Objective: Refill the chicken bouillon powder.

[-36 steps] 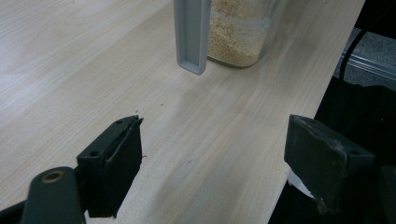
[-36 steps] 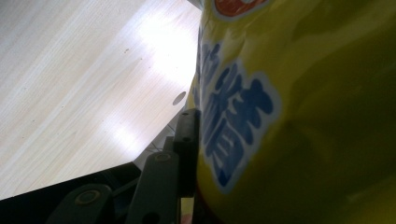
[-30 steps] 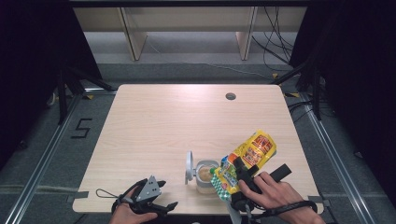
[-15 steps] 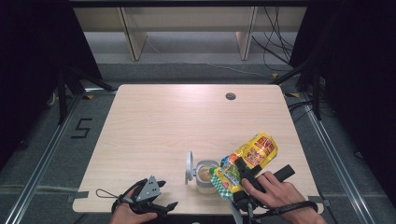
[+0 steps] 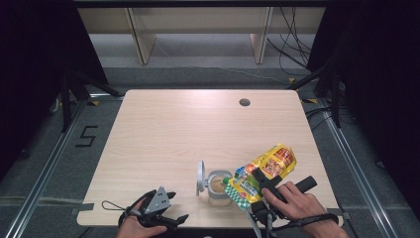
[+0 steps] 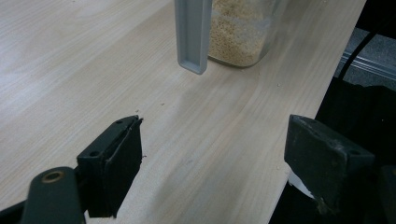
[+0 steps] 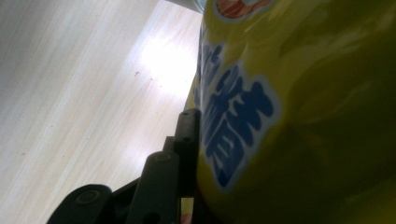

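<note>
While left jaws gape empty, right jaws around tilted yellow bag (image 5: 265,171).

A pale wooden table (image 5: 163,139) (round hole near its far edge) bears a clear grain-filled container (image 5: 218,187).

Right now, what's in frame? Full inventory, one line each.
Light wooden table: one, pale wood, centre, with a dark round hole near its far edge.
Clear plastic container of beige grains: one, near edge, grey lid flipped open on its left.
Yellow printed snack bag: one, yellow with green and blue, tilted, green end over the container.
Wooden shelf legs: pale, behind the table.
Left claw: black, open, over the near edge.
Right claw: black, shut on the bag.
</note>
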Tool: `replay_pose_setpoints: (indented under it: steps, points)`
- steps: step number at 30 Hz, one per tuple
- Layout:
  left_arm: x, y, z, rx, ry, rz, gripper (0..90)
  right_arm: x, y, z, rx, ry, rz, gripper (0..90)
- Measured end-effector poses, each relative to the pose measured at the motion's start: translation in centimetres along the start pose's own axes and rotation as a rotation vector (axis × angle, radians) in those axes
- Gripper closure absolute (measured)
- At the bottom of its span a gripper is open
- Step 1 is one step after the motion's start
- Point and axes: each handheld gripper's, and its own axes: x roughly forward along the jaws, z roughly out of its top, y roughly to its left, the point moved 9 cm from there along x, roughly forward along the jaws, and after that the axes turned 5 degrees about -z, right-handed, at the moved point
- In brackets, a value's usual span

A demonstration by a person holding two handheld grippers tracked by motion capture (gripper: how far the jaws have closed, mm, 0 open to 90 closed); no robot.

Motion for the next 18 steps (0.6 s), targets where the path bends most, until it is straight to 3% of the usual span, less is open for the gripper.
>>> replay_pose_setpoints:
  steps: [2,3,4,8,9,13,15,18]
  points:
    - [0.02,0.01,0.02,0.004,-0.004,0.005,18.6,0.02,-0.07,0.04,-0.019,-0.005,0.0,71.4]
    - [0.01,0.01,0.02,0.005,-0.003,0.006,18.6,-0.18,0.65,-0.26,0.033,0.021,0.017,71.4]
    - [0.01,0.01,0.02,0.005,-0.003,0.006,18.6,-0.08,0.32,-0.09,0.014,0.003,0.003,71.4]
    - [0.01,0.04,0.02,0.006,-0.003,0.01,18.6,-0.17,0.35,-0.13,0.031,-0.012,0.021,71.5]
    - [0.03,0.03,0.01,0.005,-0.002,0.01,18.6,-0.27,0.64,-0.11,0.09,-0.007,0.019,71.6]
    - [0.06,-0.01,0.0,0.004,-0.002,0.008,18.6,-0.26,0.33,-0.19,0.033,-0.014,0.018,71.6]
    - [0.06,-0.01,-0.01,0.004,-0.002,0.008,18.6,-0.37,0.71,-0.2,0.081,-0.006,0.021,71.7]
    - [0.04,0.02,0.02,0.004,-0.003,0.01,18.6,-0.35,0.7,-0.22,0.08,-0.009,0.021,71.8]
